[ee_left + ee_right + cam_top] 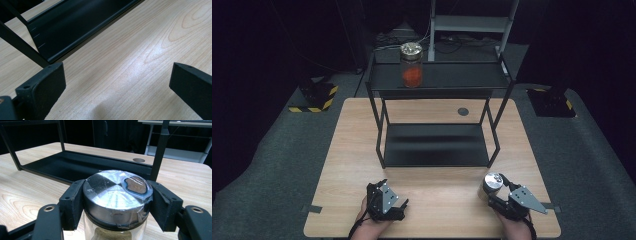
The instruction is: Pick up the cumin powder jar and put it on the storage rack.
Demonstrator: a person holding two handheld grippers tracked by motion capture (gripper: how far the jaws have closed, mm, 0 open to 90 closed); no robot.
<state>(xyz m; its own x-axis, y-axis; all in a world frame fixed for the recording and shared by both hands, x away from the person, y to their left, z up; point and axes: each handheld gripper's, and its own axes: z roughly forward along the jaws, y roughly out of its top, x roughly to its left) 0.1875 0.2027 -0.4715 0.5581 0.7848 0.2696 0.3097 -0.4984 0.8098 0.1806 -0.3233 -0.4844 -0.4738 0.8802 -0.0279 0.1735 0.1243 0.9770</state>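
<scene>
One jar shelved, the second just gripped at the table's near right corner.

I keep my left gripper (384,201) idle near the near edge of the table (352,150), left of centre, its jaws spread wide over bare wood with nothing between them. At the left end of the top tier of the black shelf rack (437,80) a jar with orange contents (411,65) already stands, so I judge that part done. My right gripper (498,192) has its pads clamped on the metal lid of the second jar (117,195), which stands on the table. Lifting and placing it on the rack remains.
</scene>
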